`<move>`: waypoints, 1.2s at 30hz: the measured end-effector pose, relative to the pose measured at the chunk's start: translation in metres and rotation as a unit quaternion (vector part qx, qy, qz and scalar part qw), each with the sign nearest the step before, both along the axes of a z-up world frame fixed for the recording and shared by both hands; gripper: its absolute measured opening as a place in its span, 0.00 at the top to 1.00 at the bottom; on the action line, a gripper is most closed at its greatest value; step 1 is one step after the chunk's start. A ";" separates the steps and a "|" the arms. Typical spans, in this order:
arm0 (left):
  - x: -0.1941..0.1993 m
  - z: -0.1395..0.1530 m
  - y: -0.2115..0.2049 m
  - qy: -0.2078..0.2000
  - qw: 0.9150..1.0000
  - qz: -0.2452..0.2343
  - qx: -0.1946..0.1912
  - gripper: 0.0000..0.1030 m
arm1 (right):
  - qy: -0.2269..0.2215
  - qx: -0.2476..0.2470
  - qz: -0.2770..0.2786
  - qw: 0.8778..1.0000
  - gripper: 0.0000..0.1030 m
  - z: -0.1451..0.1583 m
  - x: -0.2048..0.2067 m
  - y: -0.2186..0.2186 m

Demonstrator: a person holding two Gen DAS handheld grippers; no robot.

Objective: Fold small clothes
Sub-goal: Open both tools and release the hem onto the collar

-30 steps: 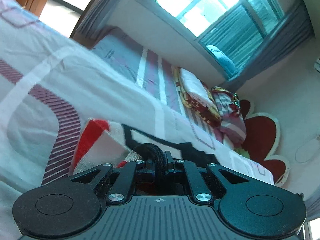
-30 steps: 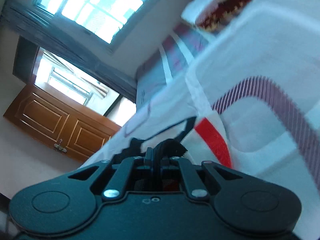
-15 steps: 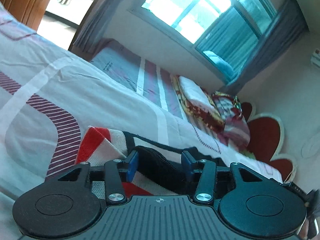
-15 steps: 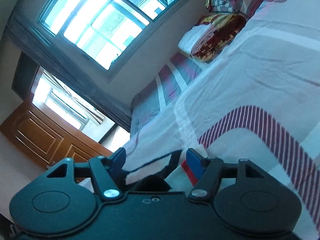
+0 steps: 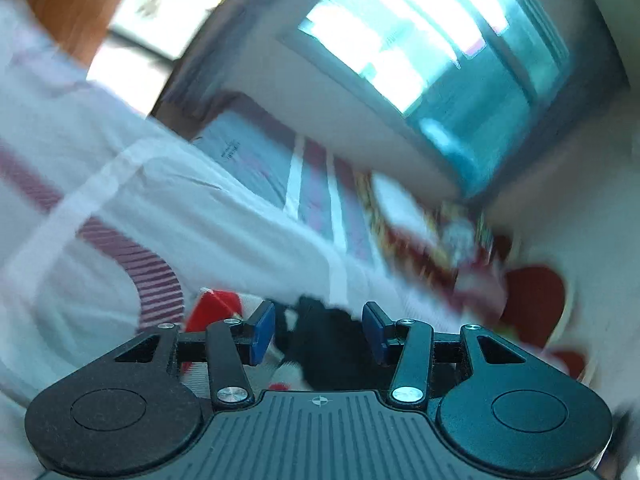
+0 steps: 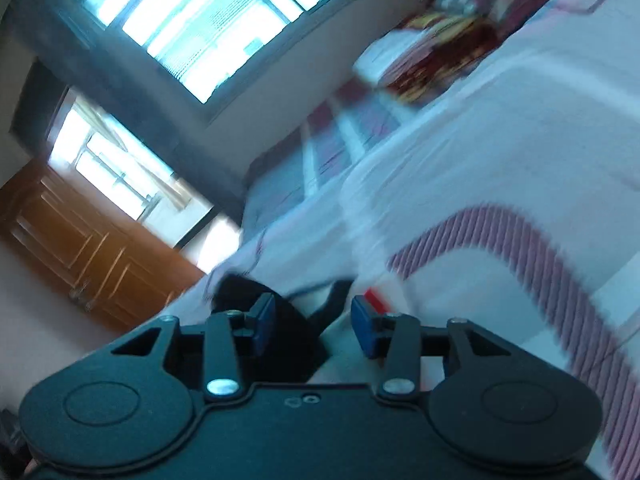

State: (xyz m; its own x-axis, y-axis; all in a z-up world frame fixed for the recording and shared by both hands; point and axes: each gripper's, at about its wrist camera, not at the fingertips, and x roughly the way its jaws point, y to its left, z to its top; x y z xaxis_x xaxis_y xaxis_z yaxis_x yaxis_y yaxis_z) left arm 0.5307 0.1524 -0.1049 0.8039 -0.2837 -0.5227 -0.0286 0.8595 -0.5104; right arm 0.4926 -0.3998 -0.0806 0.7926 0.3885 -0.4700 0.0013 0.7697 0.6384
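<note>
A small white garment with red patches and black trim lies on the bed under both grippers. In the left wrist view my left gripper is open. Its blue pads stand apart over a black fold of the garment without pressing it. In the right wrist view the garment's black edge and a red corner show just ahead. My right gripper has its jaws closing. Black fabric lies between the pads, which do not press on it. Both views are blurred.
The bed cover is white with maroon striped bands. Folded red-patterned blankets and a pillow lie at the head, by a red headboard. A window and a wooden door stand beyond the bed.
One second ago both grippers were shut on the garment's black edge. Both have since let go and stand open, and the fabric has dropped onto the bed. Both views have tilted slightly.
</note>
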 end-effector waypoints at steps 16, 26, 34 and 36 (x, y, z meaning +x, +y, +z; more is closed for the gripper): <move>-0.001 0.000 -0.067 0.016 0.963 -0.082 0.255 0.90 | -0.018 -0.346 0.135 0.928 0.81 0.001 0.007 0.095; -0.006 -0.011 -0.067 0.001 0.953 -0.034 0.301 0.94 | -0.022 -0.362 0.074 0.929 0.96 -0.001 0.007 0.080; -0.037 0.013 -0.051 -0.043 0.962 0.031 0.268 0.40 | -0.040 -0.400 0.060 0.914 0.69 0.005 -0.010 0.089; -0.048 0.025 -0.063 -0.062 0.964 0.018 0.258 0.40 | -0.077 -0.382 0.095 0.916 0.68 0.021 -0.029 0.100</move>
State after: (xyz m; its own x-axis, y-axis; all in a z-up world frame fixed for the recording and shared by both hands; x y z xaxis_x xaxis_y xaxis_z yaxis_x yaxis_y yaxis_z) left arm 0.4824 0.0891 -0.0797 0.8735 0.0174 -0.4865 -0.0290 0.9994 -0.0163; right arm 0.4633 -0.2999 -0.0595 0.8242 0.1308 -0.5510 -0.2243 0.9688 -0.1056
